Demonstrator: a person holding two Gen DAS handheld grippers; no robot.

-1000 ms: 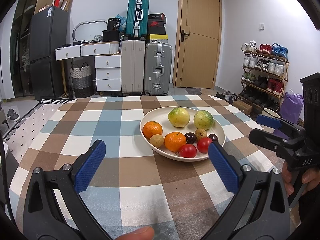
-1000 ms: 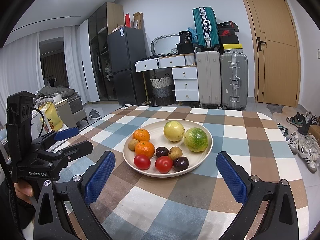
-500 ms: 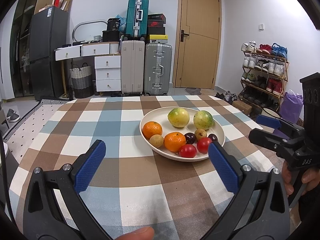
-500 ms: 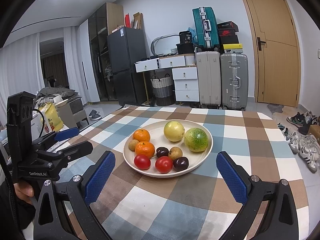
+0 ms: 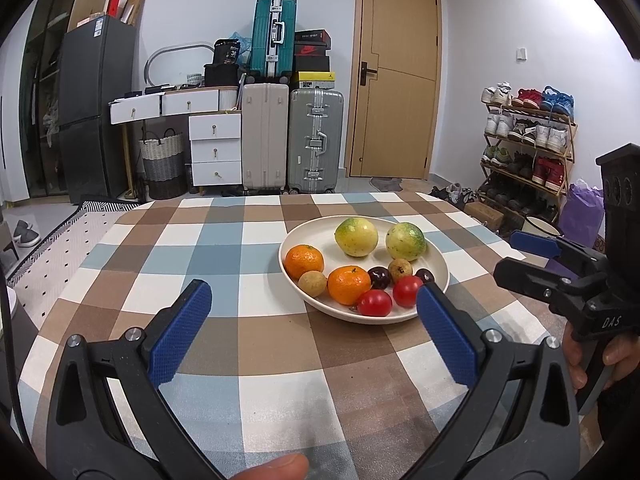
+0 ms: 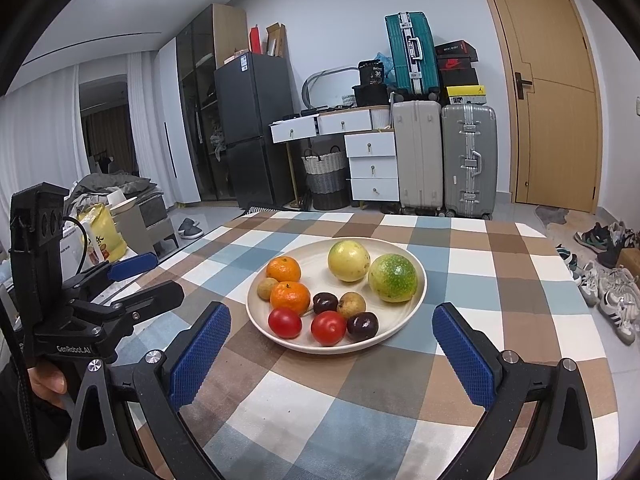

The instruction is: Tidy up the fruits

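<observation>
Fruits: nine pieces lie together on one cream plate (image 5: 434, 254) (image 6: 416, 300) on the checked tabletop (image 5: 224, 252) (image 6: 472, 264).
Far side of plate: a yellow-green round fruit (image 5: 356, 237) (image 6: 349, 261) and a greener one (image 5: 405, 241) (image 6: 393, 278) sit just beside each other.
Left part of plate: two oranges (image 5: 304, 259) (image 6: 283, 269), the nearer one (image 5: 349, 285) (image 6: 290, 298) touching a small tan fruit (image 5: 312, 283) (image 6: 267, 288).
Near rim: two tomatoes (image 5: 375, 303) (image 6: 285, 322), side by side; second one (image 5: 407, 291) (image 6: 328, 328).
Middle: two dark plums (image 5: 379, 277) (image 6: 325, 303), the other at (image 5: 424, 275) (image 6: 362, 327), with a second tan fruit (image 5: 400, 268) (image 6: 351, 305) between them.
Left hand-held gripper (image 5: 310, 330) (image 6: 134, 278): jaws wide apart, holding nothing, above the tabletop short of the plate; the blue pad (image 5: 446, 338) on its right side stands just beside the plate's near rim in the left wrist view.
Right hand-held gripper (image 6: 330, 354) (image 5: 532, 258): jaws wide apart, holding nothing, facing the plate from the near edge, the plate between its pads (image 6: 200, 356) in its own view.
Hands: one hand (image 5: 600, 360) grips the right tool's handle, another (image 6: 46, 380) the left tool's.
</observation>
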